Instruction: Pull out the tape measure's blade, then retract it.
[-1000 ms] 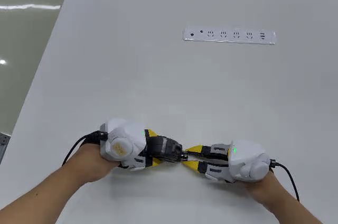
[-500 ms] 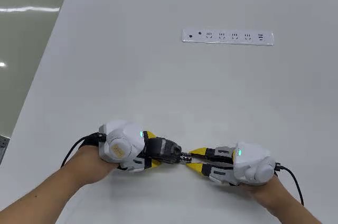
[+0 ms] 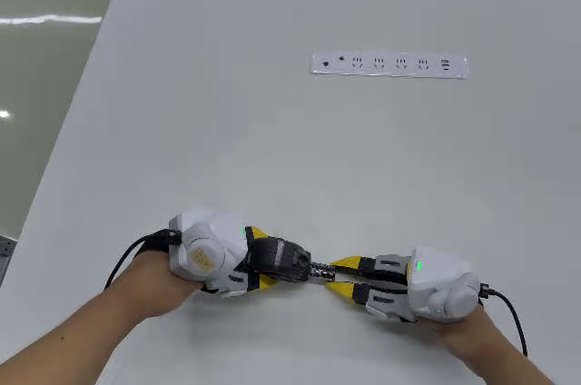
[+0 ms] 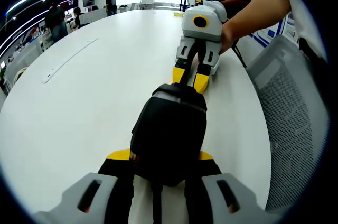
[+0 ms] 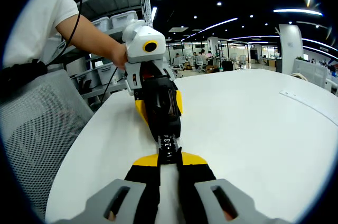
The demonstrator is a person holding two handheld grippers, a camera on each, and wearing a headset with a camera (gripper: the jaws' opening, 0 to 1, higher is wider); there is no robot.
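Note:
A black tape measure (image 3: 283, 258) lies low over the white table (image 3: 272, 131), near its front edge. My left gripper (image 3: 265, 257) is shut on its body; in the left gripper view the case (image 4: 169, 126) sits between my yellow fingertips (image 4: 119, 155). My right gripper (image 3: 334, 275) faces it from the right, shut on the end of the blade (image 3: 320, 270). A short length of blade (image 5: 167, 142) with printed numbers runs from the case (image 5: 162, 102) into the right gripper (image 5: 169, 161). The right gripper (image 4: 191, 72) also appears in the left gripper view.
A white power strip (image 3: 388, 64) lies flat at the far side of the table. The table's left edge (image 3: 64, 140) drops to a glossy floor. A mesh chair back (image 4: 296, 123) stands beside the table, and people stand far off in the room.
The right gripper has moved a little to the right, away from the case, and a short stretch of blade has come out. The left gripper has stayed in place.

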